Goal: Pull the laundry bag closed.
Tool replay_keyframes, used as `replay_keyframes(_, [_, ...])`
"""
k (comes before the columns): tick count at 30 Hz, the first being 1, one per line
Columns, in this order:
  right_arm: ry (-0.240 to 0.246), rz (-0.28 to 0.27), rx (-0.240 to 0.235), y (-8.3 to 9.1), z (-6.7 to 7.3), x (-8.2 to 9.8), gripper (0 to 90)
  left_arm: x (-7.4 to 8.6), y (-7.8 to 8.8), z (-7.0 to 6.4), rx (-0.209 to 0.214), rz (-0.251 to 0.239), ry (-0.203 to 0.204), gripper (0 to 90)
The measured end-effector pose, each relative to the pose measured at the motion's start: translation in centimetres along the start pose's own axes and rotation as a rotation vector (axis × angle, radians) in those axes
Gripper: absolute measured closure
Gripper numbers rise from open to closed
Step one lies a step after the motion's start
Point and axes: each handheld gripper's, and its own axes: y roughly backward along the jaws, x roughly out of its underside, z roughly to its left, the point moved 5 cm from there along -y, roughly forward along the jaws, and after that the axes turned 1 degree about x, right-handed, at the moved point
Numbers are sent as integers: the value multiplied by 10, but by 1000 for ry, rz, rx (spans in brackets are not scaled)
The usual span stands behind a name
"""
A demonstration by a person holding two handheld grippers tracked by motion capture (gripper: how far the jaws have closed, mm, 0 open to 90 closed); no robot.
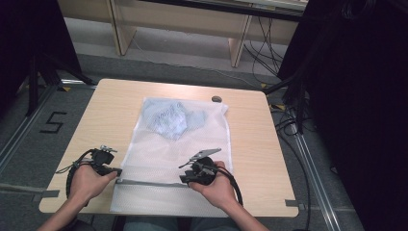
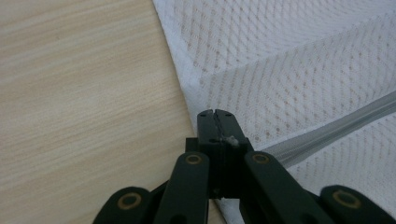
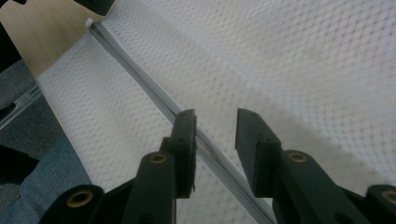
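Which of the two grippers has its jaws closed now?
The left gripper: its jaws meet at the mesh bag's edge. The right gripper stands open over the zipper.

My table [image 1: 110, 103] looks like pale matt wood grain, the bag [image 1: 202, 137] is white woven mesh cloth with a smooth grey zipper [image 3: 140, 81], and my jaws are matt black plastic.

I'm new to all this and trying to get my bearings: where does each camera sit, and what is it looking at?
High view: above the person's side, looking down on the table; forearms, left gripper and right gripper show.
Left gripper view: on the left gripper, jaws together at the mesh bag edge.
Right gripper view: on the right gripper, jaws apart over the zipper.
All share the bag and zipper.
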Motion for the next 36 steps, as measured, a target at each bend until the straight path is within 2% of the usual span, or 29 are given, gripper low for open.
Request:
replay_keyframes(1, [12, 22, -2, 1, 1, -1, 690, 0, 0, 0, -1, 8, 3, 896])
replay_keyframes(2, [20, -1, -7, -3, 2, -2, 691, 1, 1, 0, 0, 27, -1, 896])
replay_keyframes(3, [15, 26, -9, -2, 4, -2, 691, 1, 1, 0, 4, 38, 0, 896])
replay_keyframes(4, [-9, 17, 1, -5, 7, -3, 691, 2, 0, 0, 2, 23, 3, 896])
replay_keyframes(5, [35, 24, -16, -5, 7, -4, 690, 3, -2, 0, 10, 29, -6, 896])
replay_keyframes(6, [30, 10, -24, -8, 9, -4, 690, 4, -2, -2, 7, 30, 37, 896])
replay_keyframes(7, [30, 10, -24, -8, 9, -4, 690, 4, -2, -2, 7, 30, 37, 896])
replay_keyframes(8, [18, 2, -16, -12, 12, -6, 690, 5, -2, -4, 9, 30, 54, 896])
replay_keyframes(9, [40, 34, -26, -9, 13, -6, 689, 5, -3, -4, 8, 20, 61, 896])
replay_keyframes(10, [32, 42, -26, -10, 15, -6, 689, 6, -2, -4, 7, 45, 64, 896])
replay_keyframes(11, [36, 40, -27, -11, 16, -7, 688, 7, -3, -4, 6, 35, 68, 896])
replay_keyframes(13, [35, 44, -26, -12, 18, -8, 686, 8, -3, -3, 10, 60, 62, 896])
replay_keyframes(14, [31, 7, -38, -17, 20, -10, 686, 8, -3, -3, 10, 65, 67, 896])
replay_keyframes(15, [57, 38, -30, -14, 19, -10, 686, 9, -4, -3, 13, 66, 74, 896])
replay_keyframes(17, [53, 27, -38, -18, 22, -11, 686, 9, -4, -3, 15, 69, 76, 895])
replay_keyframes(18, [70, 39, -39, -18, 22, -11, 686, 9, -5, -3, 16, 69, 78, 895])
replay_keyframes(20, [58, 36, -39, -20, 24, -11, 686, 9, -5, -3, 17, 74, 80, 896])
replay_keyframes(21, [64, 30, -44, -23, 26, -12, 686, 9, -5, -3, 20, 75, 77, 896])
replay_keyframes(22, [90, 51, -64, -24, 28, -12, 686, 9, -6, -3, 25, 75, 85, 895])
replay_keyframes(24, [79, 61, -61, -26, 31, -12, 686, 10, -6, -4, 29, 78, 82, 895])
replay_keyframes(25, [98, 58, -66, -27, 31, -12, 686, 10, -5, -4, 29, 83, 76, 895])
replay_keyframes(29, [104, 57, -74, -30, 33, -14, 686, 10, -6, -6, 31, 80, 83, 895])
replay_keyframes(30, [81, 62, -70, -30, 35, -14, 687, 10, -6, -6, 32, 82, 85, 895])
replay_keyframes(31, [89, 58, -63, -31, 36, -15, 689, 10, -6, -6, 34, 84, 86, 895])
replay_keyframes(36, [99, 46, -89, -41, 49, -25, 711, 10, -6, -4, 36, 84, 85, 895])
